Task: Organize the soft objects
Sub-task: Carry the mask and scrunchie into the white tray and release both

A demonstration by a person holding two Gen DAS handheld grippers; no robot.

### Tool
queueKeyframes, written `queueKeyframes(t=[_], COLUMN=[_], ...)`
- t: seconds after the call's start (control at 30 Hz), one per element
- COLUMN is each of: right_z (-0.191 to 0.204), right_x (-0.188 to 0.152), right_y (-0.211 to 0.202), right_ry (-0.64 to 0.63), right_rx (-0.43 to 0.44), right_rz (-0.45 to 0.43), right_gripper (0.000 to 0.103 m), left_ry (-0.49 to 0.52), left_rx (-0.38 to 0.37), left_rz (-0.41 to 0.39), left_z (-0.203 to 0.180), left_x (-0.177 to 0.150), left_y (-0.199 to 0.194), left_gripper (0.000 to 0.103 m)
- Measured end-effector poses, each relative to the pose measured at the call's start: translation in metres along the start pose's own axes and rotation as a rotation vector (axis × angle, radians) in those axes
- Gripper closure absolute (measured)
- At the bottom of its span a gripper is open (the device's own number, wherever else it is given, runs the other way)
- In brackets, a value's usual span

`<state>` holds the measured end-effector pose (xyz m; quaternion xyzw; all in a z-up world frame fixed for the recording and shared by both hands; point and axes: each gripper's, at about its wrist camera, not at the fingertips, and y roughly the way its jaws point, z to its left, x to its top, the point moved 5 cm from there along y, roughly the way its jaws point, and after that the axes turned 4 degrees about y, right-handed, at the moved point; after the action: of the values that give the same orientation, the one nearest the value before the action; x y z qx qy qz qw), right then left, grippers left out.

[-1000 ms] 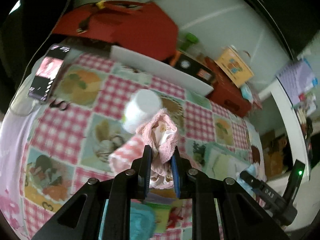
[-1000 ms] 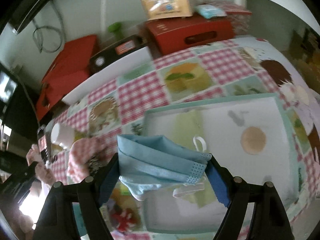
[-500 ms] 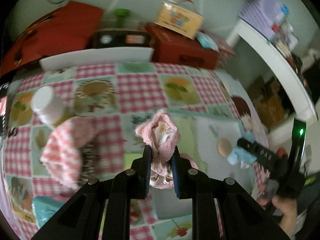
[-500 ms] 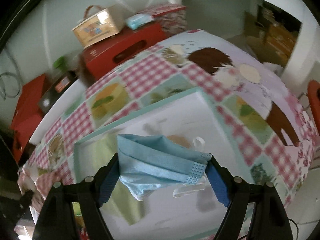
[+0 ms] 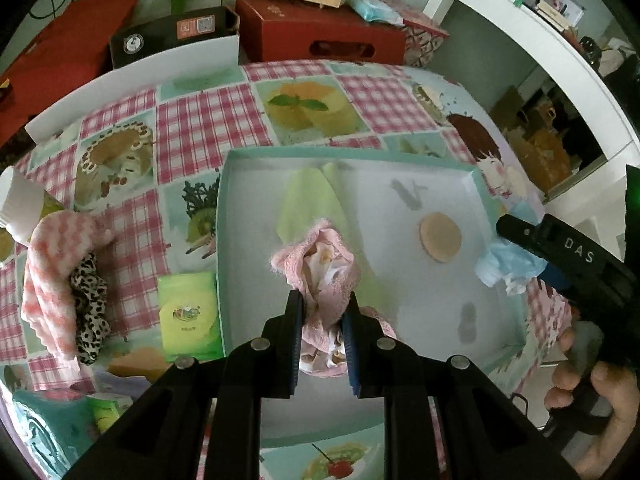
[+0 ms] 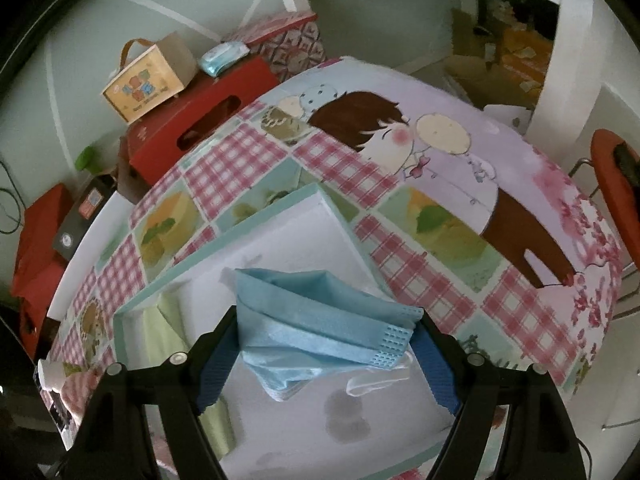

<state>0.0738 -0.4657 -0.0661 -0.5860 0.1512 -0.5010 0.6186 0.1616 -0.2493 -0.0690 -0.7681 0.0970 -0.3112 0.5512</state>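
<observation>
Pink lace-edged cloth (image 5: 322,276) is sitting bunched between the fingers of my left gripper (image 5: 322,312), which are pressing in on it from both sides with only the fabric between them. I am holding it above the white tray (image 5: 472,172), over the tray's middle, where a pale green print and a tan round mark are showing on the tray floor.

My right gripper (image 6: 324,344) is holding a folded blue face mask (image 6: 320,320) across its fingers, which are standing wide apart with the mask spanning the gap and touching both blue pads; a white ear loop is hanging below it. In the left wrist view this gripper is appearing at the tray's right edge with my right hand (image 5: 596,400) wrapped around its handle. In the right wrist view the mask is hanging over the tray's far right corner.

On the checked tablecloth (image 5: 200,128), beyond the tray's left edge, a pink-and-white striped cloth (image 5: 48,276) is lying against a leopard-print scrunchie (image 5: 90,304), touching it. A green packet (image 5: 188,316) is lying just beside the tray's left wall. A white cup (image 5: 20,208) is standing near the table's left edge. Red boxes (image 5: 320,36) are lining the far edge.
</observation>
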Motion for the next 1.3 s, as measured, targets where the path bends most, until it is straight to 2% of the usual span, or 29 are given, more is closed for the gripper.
queueKeyframes(t=[0.1,0.17,0.23,0.3,0.5,0.57,0.63,0.83,1.3], right_z=[0.006,0.010,0.013,0.015,0.019,0.020,0.022,0.023,0.023], right_x=[-0.005,-0.008,-0.011,-0.013,-0.017,-0.018,-0.017,-0.014,-0.015], right_y=[0.005,0.009,0.010,0.011,0.014,0.014,0.013,0.009,0.009], right_ry=[-0.024,-0.036,-0.046,-0.052,-0.071,-0.084,-0.098,-0.094,-0.109], right_rx=[0.010,0.013,0.022,0.029,0.026,0.027,0.036,0.041,0.043], right_rz=[0.023,0.038,0.049,0.056,0.068,0.065,0.055,0.041,0.047], right_gripper=[0.019,0.019,0.019,0.018,0.013,0.012,0.000,0.000,0.000], left_ry=[0.001,0.004,0.003,0.004,0.002,-0.015,-0.045,-0.112,-0.161], left_rx=[-0.001,0.008,0.010,0.007,0.024,0.023,0.024,0.038,0.069], left_rz=[0.011,0.018,0.016,0.009,0.001,-0.007,-0.029,-0.055,-0.069], left_z=[-0.001,-0.001,-0.002,-0.003,-0.003,0.000,0.005,0.021,0.038], left_x=[-0.001,-0.002,-0.003,-0.002,-0.002,-0.001,0.000,0.000,-0.001], left_y=[0.005,0.008,0.007,0.006,0.004,0.003,0.002,0.000,0.003], left_gripper=[0.081,0.072,0.053,0.045,0.039,0.025,0.011,0.009,0.008])
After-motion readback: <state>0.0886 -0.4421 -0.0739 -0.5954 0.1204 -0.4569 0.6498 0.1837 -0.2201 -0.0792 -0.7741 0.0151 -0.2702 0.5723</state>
